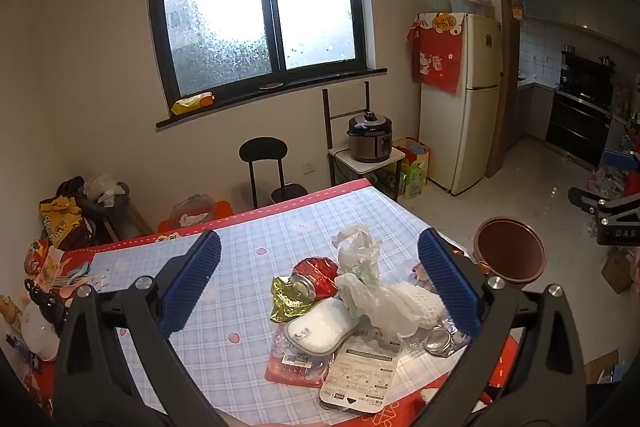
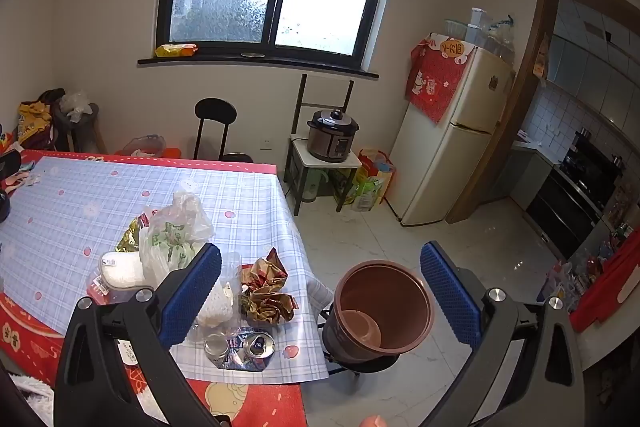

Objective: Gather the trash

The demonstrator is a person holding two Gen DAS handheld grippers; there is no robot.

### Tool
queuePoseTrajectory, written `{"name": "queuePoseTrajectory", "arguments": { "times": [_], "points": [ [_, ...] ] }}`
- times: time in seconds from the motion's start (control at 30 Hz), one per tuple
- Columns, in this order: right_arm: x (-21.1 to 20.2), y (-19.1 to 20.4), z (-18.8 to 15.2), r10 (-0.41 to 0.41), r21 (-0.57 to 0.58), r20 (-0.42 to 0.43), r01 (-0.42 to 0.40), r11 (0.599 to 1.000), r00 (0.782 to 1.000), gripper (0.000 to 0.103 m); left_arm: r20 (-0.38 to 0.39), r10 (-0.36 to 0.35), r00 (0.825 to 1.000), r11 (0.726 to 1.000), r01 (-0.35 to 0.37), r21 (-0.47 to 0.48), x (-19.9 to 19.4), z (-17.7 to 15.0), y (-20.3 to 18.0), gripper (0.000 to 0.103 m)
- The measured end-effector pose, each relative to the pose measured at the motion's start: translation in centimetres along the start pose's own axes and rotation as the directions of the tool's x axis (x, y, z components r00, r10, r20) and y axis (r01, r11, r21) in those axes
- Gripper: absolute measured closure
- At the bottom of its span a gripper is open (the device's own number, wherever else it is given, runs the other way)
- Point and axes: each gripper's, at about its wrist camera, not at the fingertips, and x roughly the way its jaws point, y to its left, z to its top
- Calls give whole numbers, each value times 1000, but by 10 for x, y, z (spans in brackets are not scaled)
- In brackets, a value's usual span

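A heap of rubbish lies on the blue checked tablecloth (image 1: pixel 248 227) toward the table's near right corner: a crumpled translucent plastic bag (image 1: pixel 362 267), a crushed red drink can (image 1: pixel 316 273), a white padded oval pack (image 1: pixel 322 327), a flat printed white card (image 1: pixel 360 373) and, nearer the right edge, a crumpled gold-and-brown wrapper (image 2: pixel 268 291) and a dented silver can (image 2: pixel 260 345). Just off that right edge, below table height, stands the round brown plastic bin (image 2: pixel 382 307), mouth up and almost empty.

The left gripper (image 1: pixel 320 283) hovers above the near edge, tilted downward, its blue ribbed pads spread wide with nothing in them; the heap sits straight ahead between the fingers, the oval pack's long axis running slantwise across the gap. The right gripper (image 2: pixel 320 293) is likewise spread wide and empty, and frames the table's right edge and the bin, the gold wrapper by its left finger.

I judge the left one nearer the main heap and the right one better placed for the wrapper and the drop into the bin.
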Motion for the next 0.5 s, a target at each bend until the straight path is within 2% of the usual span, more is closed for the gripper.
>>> {"name": "queuePoseTrajectory", "arguments": {
  "times": [0.5],
  "points": [
    [1,0,0,2,1,-5,-2,1000,1000,5,4,13,1000,1000,-13,10,0,-2,0,6]
  ]
}}
